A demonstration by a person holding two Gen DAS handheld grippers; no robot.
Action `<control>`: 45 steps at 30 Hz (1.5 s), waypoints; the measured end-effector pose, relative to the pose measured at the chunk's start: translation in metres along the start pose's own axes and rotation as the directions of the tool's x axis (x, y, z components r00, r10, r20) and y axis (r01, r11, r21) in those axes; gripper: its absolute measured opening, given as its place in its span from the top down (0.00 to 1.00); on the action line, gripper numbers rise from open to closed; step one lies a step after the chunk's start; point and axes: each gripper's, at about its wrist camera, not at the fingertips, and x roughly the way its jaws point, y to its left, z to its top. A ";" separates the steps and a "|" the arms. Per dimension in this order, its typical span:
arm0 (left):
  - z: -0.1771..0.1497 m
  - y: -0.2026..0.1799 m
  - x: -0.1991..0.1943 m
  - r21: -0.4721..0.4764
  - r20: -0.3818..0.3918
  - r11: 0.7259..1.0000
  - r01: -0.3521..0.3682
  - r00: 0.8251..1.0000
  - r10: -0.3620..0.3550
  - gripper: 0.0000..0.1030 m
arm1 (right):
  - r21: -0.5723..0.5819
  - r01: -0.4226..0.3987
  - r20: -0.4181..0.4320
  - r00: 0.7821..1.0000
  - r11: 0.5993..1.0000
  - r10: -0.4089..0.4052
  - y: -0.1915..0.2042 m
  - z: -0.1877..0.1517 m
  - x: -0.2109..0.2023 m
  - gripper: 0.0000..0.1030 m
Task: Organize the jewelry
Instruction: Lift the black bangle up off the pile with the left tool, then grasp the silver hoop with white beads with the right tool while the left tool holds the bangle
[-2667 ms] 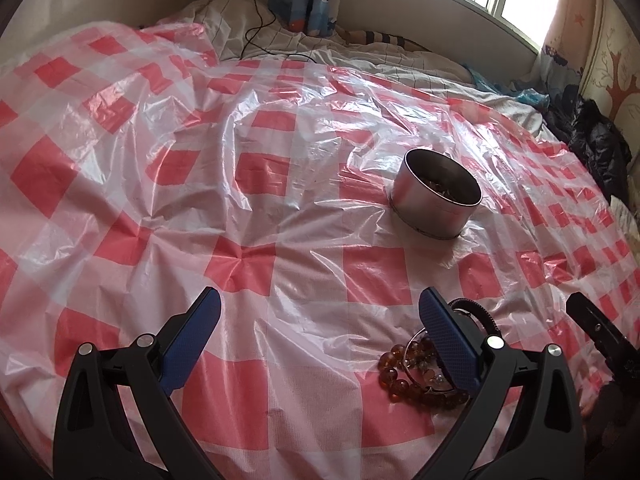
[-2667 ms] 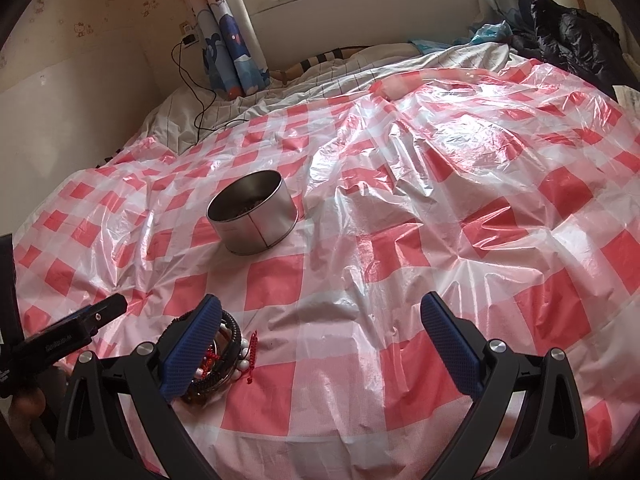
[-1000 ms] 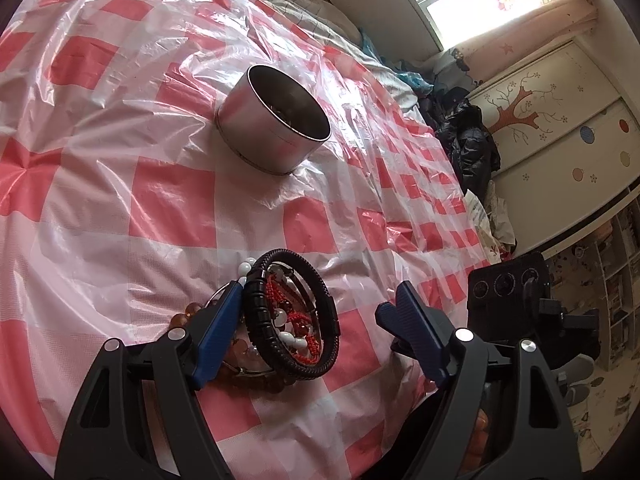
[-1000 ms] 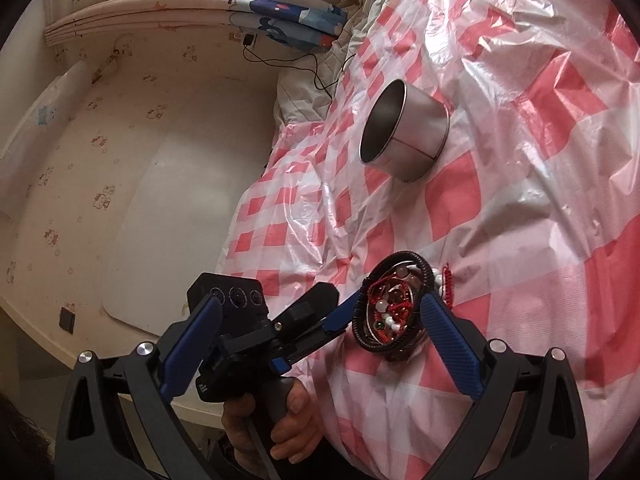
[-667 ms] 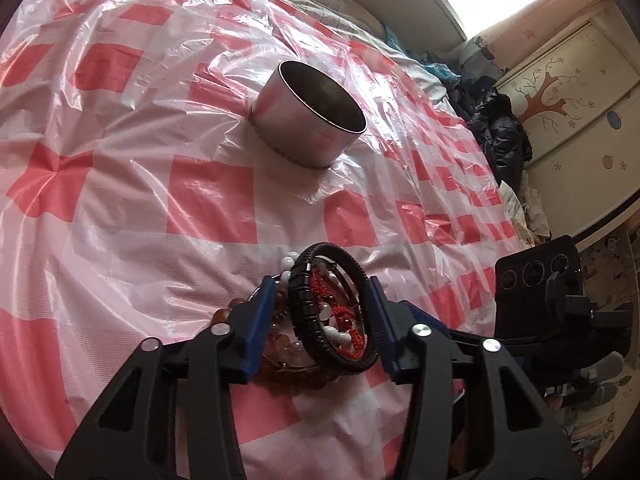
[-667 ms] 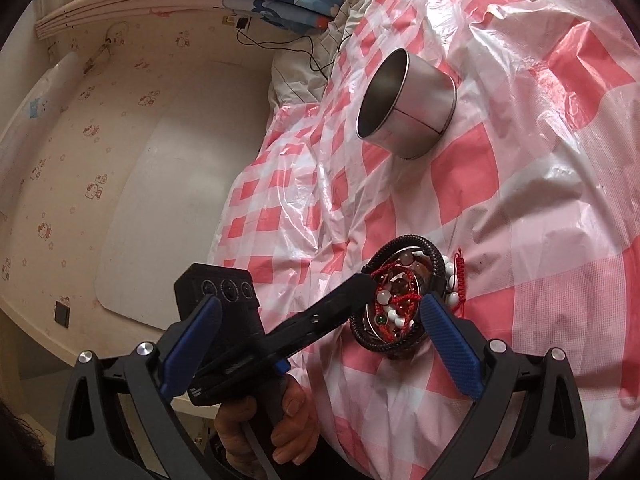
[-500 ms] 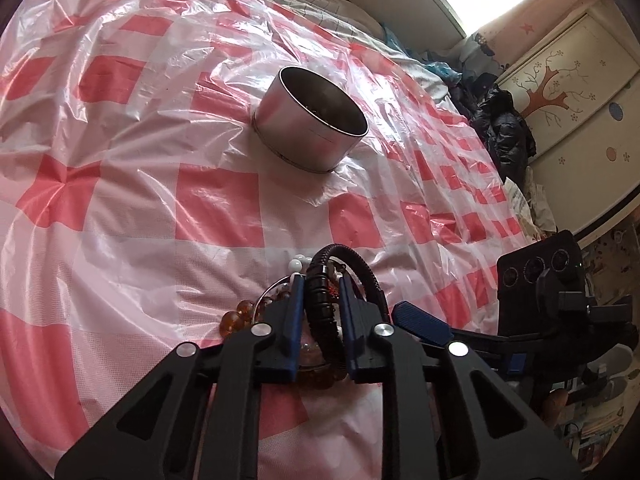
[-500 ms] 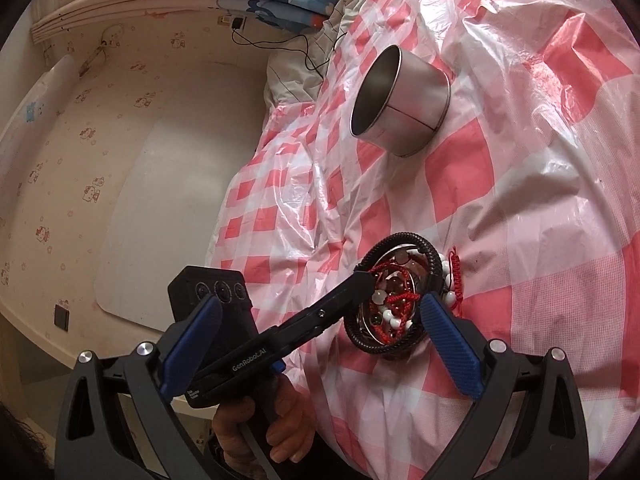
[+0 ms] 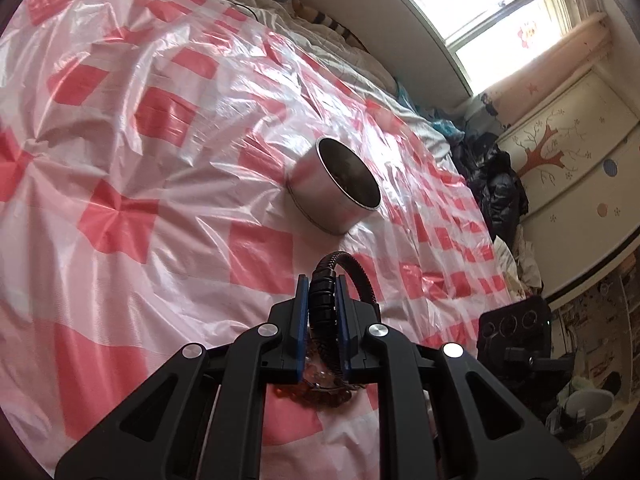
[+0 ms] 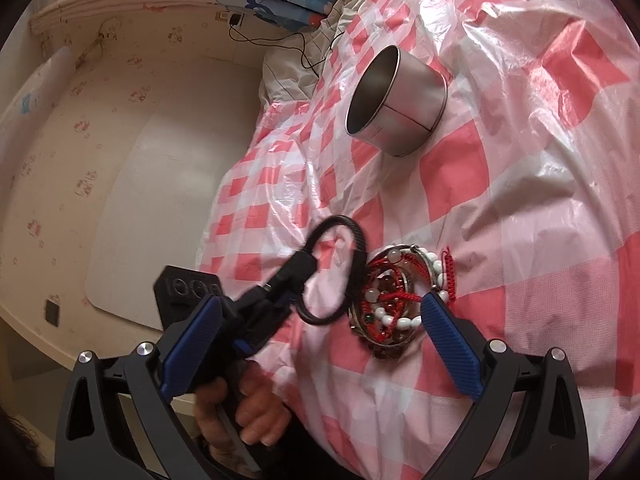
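Bed under red-checked plastic sheet point(image 10: 540, 184) (crinkled), metal tin point(image 10: 404, 108), heap of beaded bracelets point(image 10: 394, 304)

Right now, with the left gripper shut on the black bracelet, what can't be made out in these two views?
- Tin contents: left view, interior dark; right view, only its inner wall shows.
- Bead pile: left view, mostly hidden behind the left gripper; right view, strands too tangled to count.
- Black bracelet grip: right view, blurred.
- Right gripper: left view, fingers cut off.
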 end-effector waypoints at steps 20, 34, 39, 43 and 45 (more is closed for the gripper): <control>0.016 0.053 0.009 -0.095 -0.062 0.961 -0.261 0.965 0.256 0.89 | -0.510 0.561 0.149 0.804 0.652 -0.576 0.056 -0.029 0.063 0.07; 0.013 0.054 0.013 -0.123 -0.075 0.964 -0.235 0.971 0.227 0.88 | -0.550 0.546 0.078 0.787 0.632 -0.612 0.047 -0.011 0.089 0.12; 0.013 0.054 0.014 -0.126 -0.077 0.964 -0.232 0.972 0.224 0.86 | -0.562 0.543 0.089 0.790 0.624 -0.606 0.051 -0.013 0.087 0.41; 0.013 0.054 0.014 -0.129 -0.078 0.964 -0.231 0.972 0.222 0.84 | -0.569 0.542 0.127 0.801 0.619 -0.585 0.058 -0.016 0.080 0.42; 0.013 0.053 0.014 -0.129 -0.077 0.965 -0.230 0.972 0.221 0.83 | -0.580 0.527 0.160 0.822 0.622 -0.547 0.068 -0.018 0.073 0.42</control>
